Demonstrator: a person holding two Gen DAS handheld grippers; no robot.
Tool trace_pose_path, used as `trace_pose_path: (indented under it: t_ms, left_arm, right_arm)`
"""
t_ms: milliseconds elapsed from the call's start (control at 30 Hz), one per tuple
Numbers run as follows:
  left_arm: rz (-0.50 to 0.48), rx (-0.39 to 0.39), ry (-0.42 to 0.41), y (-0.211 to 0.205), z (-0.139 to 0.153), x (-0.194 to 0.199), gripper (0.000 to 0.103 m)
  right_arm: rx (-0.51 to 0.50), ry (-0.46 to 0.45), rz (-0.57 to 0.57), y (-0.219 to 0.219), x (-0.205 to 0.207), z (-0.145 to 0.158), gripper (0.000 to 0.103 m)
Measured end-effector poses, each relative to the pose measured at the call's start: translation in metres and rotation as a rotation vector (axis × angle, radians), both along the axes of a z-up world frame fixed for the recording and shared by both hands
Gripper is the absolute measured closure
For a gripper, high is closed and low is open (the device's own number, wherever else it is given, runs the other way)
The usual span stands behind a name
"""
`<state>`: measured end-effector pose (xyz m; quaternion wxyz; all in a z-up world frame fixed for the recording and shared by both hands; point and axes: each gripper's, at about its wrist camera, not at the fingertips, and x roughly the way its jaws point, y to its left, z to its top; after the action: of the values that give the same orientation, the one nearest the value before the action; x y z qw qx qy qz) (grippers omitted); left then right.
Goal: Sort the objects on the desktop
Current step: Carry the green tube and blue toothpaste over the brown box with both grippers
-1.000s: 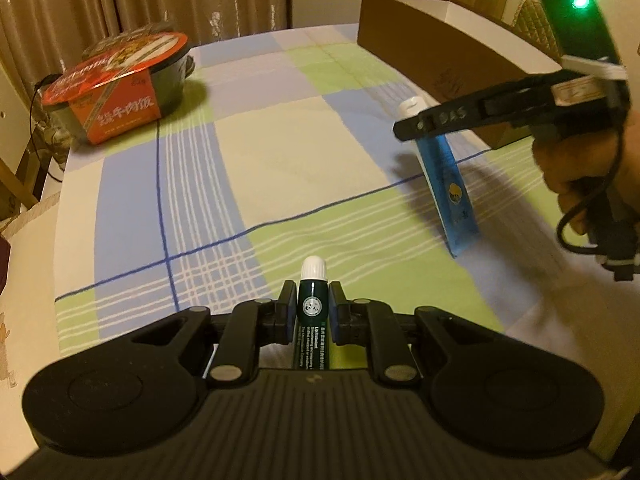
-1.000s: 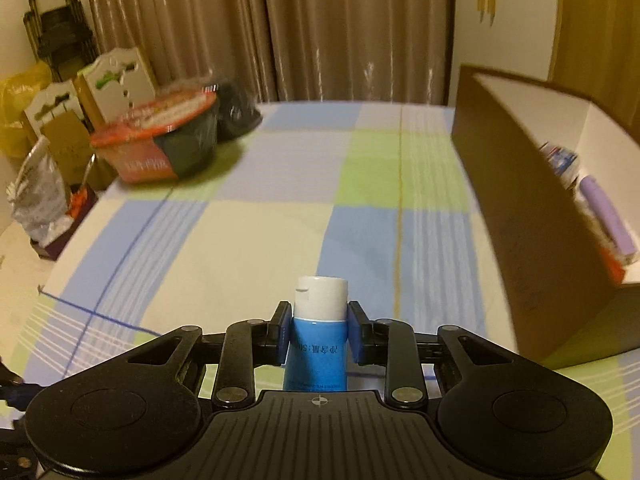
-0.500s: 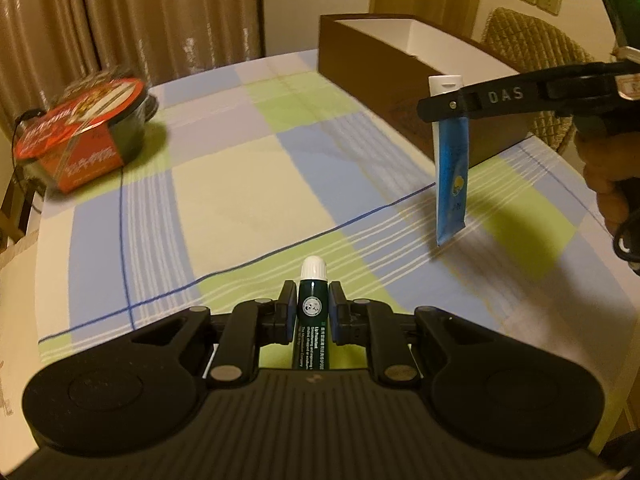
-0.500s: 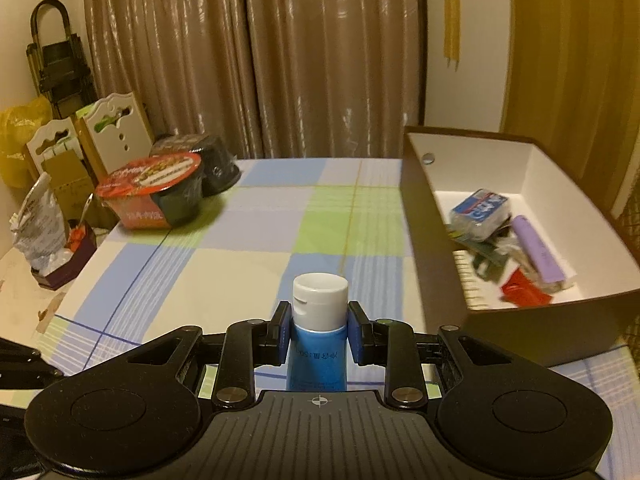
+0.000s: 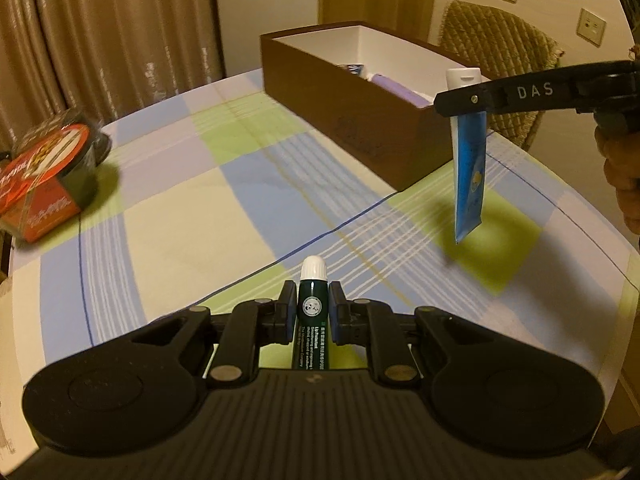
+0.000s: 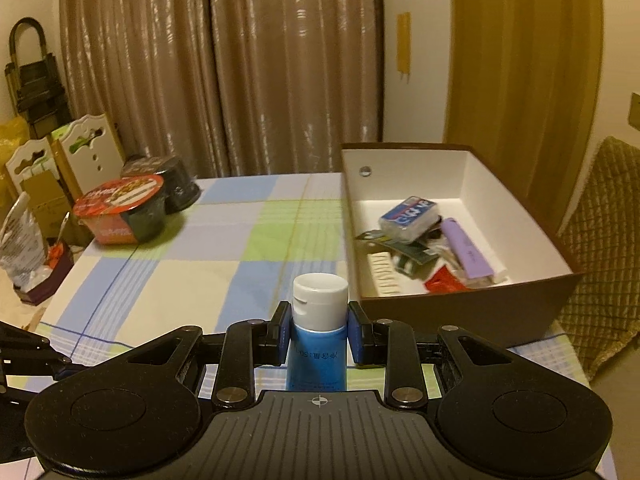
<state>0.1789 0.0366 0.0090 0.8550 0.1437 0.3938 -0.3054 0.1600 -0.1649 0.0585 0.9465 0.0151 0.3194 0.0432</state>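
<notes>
My left gripper [image 5: 313, 309] is shut on a slim dark green stick with a white cap [image 5: 313, 312], held above the checked tablecloth [image 5: 180, 208]. My right gripper [image 6: 319, 330] is shut on a blue tube with a white cap [image 6: 318, 332]. In the left wrist view that blue tube [image 5: 468, 168] hangs cap-up from the right gripper's fingers [image 5: 472, 100], lifted clear of the cloth just in front of the brown box [image 5: 360, 128]. The box [image 6: 460, 308] is white inside and holds a purple stick [image 6: 466, 248], a blue packet [image 6: 408, 214] and several small items.
Two instant-noodle bowls, one red-lidded [image 6: 120, 210] and one dark [image 6: 172, 180], stand at the table's far left. A wicker chair [image 5: 504, 48] is behind the box. Curtains hang beyond the table, and bags and cartons [image 6: 24, 216] sit off its left edge.
Both grippers have risen with their loads. The right gripper lifted the blue tube off the cloth and now looks down into the box. The view from the left has swung right.
</notes>
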Motion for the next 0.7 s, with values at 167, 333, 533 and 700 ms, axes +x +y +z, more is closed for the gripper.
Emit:
trace_pose_path:
  t_ms: [167, 333, 533, 700]
  left_arm:
    - [-0.037, 0.001, -0.009, -0.012, 0.003, -0.001, 0.090]
    - [-0.073, 0.001, -0.014, -0.024, 0.004, -0.002, 0.090]
    - [-0.116, -0.011, -0.025, -0.037, 0.009, 0.002, 0.090]
    - [-0.159, -0.027, -0.054, -0.055, 0.022, 0.012, 0.090]
  right_arm:
    - [-0.001, -0.008, -0.033, -0.014, -0.009, 0.004, 0.075]
    - [-0.003, -0.009, -0.064, -0.026, -0.016, 0.007, 0.075]
    - [-0.013, -0.017, -0.096, -0.039, -0.022, 0.013, 0.075]
    - [-0.032, -0.040, -0.126, -0.054, -0.025, 0.025, 0.075]
